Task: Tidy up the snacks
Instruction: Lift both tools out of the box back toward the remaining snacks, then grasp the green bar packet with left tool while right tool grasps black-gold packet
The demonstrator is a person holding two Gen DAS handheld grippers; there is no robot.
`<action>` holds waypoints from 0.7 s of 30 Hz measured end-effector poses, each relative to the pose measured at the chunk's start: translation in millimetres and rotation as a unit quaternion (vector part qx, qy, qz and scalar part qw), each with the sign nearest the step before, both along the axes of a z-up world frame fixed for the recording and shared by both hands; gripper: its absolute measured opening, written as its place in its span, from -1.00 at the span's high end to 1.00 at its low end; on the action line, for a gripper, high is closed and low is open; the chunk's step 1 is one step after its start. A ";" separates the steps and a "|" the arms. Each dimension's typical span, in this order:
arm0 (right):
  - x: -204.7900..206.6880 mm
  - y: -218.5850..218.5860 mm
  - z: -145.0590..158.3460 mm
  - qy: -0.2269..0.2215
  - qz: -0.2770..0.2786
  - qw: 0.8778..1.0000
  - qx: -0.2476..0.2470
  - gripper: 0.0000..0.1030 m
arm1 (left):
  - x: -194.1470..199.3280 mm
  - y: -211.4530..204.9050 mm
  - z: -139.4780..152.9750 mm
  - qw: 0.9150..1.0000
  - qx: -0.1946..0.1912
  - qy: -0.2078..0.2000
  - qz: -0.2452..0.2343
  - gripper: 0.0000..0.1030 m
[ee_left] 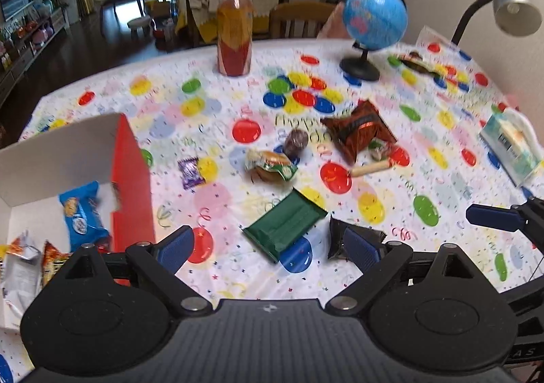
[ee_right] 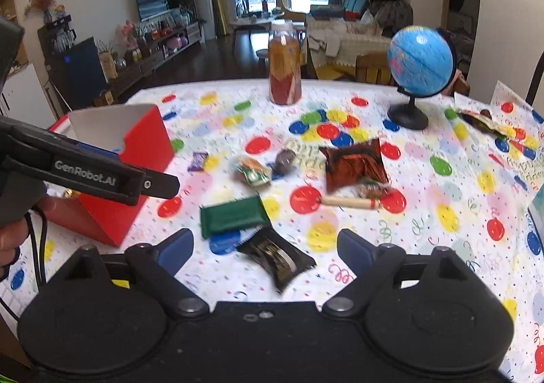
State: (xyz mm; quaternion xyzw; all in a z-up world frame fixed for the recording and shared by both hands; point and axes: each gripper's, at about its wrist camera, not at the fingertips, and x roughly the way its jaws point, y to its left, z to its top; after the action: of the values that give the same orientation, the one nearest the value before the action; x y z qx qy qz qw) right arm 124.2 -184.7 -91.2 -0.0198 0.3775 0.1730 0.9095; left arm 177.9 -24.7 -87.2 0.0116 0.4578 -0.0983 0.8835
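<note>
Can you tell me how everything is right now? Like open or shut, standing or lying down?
red box: open, snacks inside
green bar: lying flat, wrapped
black packet: lying flat, between the right gripper's jaws, untouched
bottle: upright
globe: upright on its stand
left gripper: open, empty
right gripper: open

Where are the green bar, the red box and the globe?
green bar (ee_right: 233,216), right wrist view, middle of its wrapper
red box (ee_right: 146,145), right wrist view, its red side wall
globe (ee_left: 375,17), left wrist view, middle of the blue sphere
</note>
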 end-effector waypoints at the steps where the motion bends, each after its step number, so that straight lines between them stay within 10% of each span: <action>1: 2.4 -1.7 -3.8 0.004 0.006 1.000 -0.003 -0.74 | 3.4 -3.4 -4.5 1.000 0.003 0.005 -0.004 -0.85; 21: 51.6 19.7 -66.4 0.042 0.167 0.981 -0.085 -0.29 | 65.6 -42.7 -66.9 0.989 0.079 0.092 -0.086 -0.74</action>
State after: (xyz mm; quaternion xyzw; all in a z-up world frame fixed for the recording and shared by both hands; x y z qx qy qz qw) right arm 175.8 -165.0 -157.6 -0.1523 0.4202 0.2903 0.8462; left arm 243.5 -67.5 -154.1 0.1117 0.5411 -0.1385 0.8219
